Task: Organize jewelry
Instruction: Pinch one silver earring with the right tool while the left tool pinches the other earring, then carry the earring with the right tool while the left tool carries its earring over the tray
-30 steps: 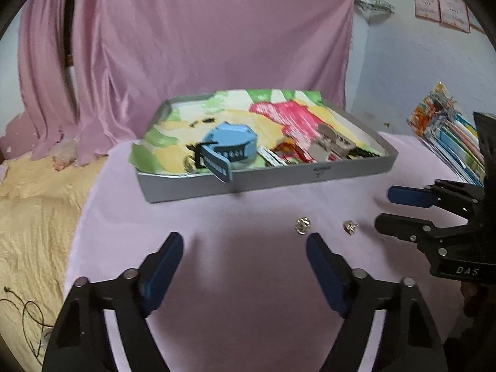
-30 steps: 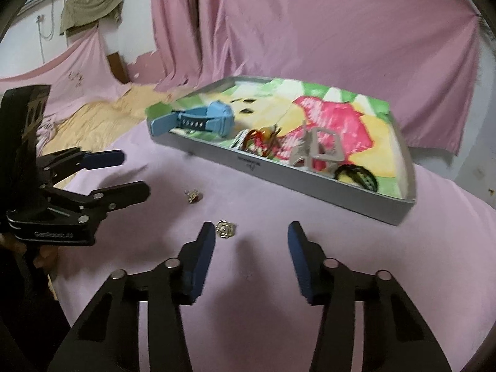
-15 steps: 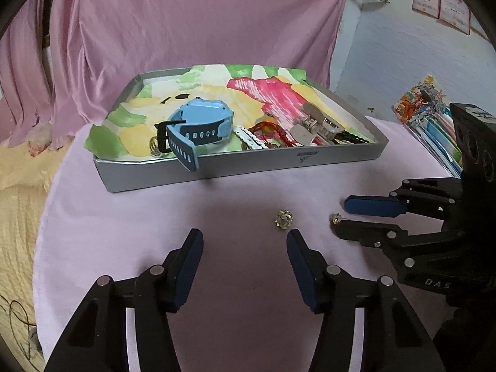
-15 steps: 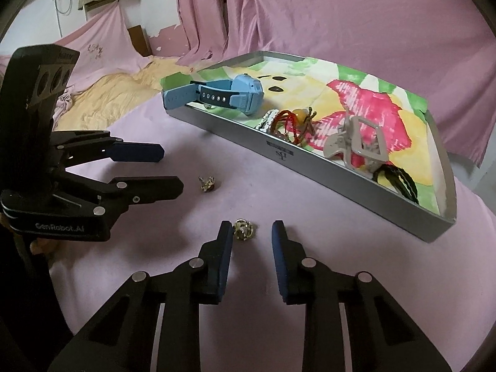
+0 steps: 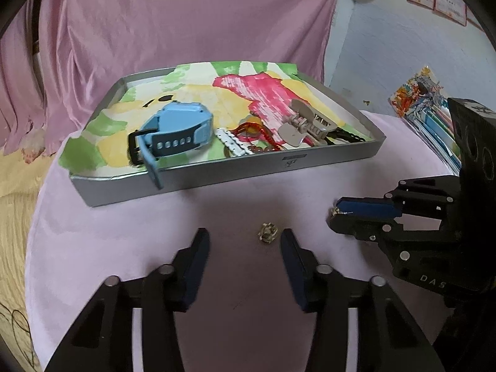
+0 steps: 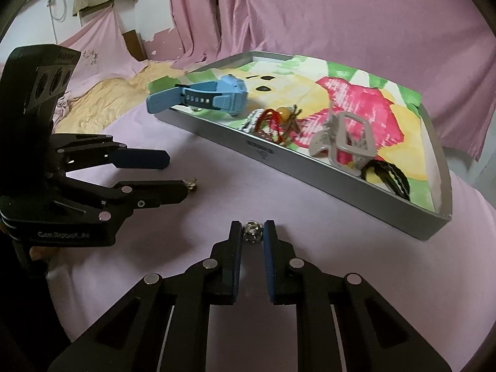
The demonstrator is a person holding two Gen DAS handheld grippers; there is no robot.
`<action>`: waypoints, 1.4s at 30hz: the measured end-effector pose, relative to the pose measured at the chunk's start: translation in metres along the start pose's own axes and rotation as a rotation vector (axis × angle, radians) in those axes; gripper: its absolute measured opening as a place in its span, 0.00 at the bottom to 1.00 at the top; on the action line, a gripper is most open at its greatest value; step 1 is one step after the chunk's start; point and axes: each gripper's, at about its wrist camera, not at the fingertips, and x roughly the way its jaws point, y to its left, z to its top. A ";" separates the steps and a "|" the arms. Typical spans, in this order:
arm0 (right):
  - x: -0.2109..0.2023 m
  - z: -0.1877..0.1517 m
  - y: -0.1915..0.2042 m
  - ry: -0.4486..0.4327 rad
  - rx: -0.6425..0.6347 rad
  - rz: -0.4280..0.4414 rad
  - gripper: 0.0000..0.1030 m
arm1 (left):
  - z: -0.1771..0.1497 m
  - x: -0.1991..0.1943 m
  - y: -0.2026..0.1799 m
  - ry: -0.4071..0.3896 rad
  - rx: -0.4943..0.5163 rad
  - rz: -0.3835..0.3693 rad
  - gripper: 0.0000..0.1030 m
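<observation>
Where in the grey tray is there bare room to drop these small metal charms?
The grey tray has free room along its far side, on painted paper behind the blue watch and beige hair claw. The near edge is crowded: watch, red cord bracelet, claw, black band.

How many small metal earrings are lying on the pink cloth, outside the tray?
2. One earring lies between the open fingers of the left hand-held gripper. The other earring sits between the right hand-held gripper fingers, nearly closed on it.

Blue watch (image 5: 173,130) on a grey tray (image 5: 217,179) lined green, yellow, pink; pink cloth (image 5: 108,241)
</observation>
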 end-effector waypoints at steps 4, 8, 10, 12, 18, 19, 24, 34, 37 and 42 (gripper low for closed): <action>-0.001 -0.002 -0.006 -0.001 0.014 -0.006 0.12 | 0.002 0.003 -0.005 0.005 0.017 0.007 0.37; 0.000 -0.001 -0.011 -0.003 0.035 -0.005 0.12 | 0.003 0.005 -0.010 0.008 0.037 0.025 0.30; 0.000 -0.002 -0.012 -0.003 0.037 -0.003 0.12 | 0.003 0.006 -0.012 0.009 0.046 0.032 0.29; 0.001 -0.001 -0.012 -0.003 0.037 -0.003 0.12 | 0.004 0.006 -0.014 0.010 0.050 0.039 0.21; 0.000 -0.002 -0.013 -0.004 0.047 -0.011 0.12 | 0.004 0.006 -0.014 0.011 0.048 0.040 0.12; 0.000 -0.002 -0.013 -0.004 0.049 -0.012 0.12 | 0.004 0.006 -0.014 0.010 0.046 0.039 0.12; -0.001 -0.002 -0.013 -0.012 0.047 -0.013 0.12 | 0.003 0.002 -0.012 -0.009 0.029 0.023 0.12; -0.017 -0.003 -0.019 -0.106 0.093 -0.010 0.12 | 0.010 -0.014 -0.013 -0.122 -0.002 -0.019 0.11; -0.021 -0.002 -0.022 -0.129 0.106 -0.015 0.12 | 0.013 -0.017 -0.014 -0.144 -0.009 -0.020 0.11; -0.030 0.005 -0.031 -0.192 0.128 -0.050 0.12 | 0.025 -0.021 -0.012 -0.195 -0.050 -0.025 0.11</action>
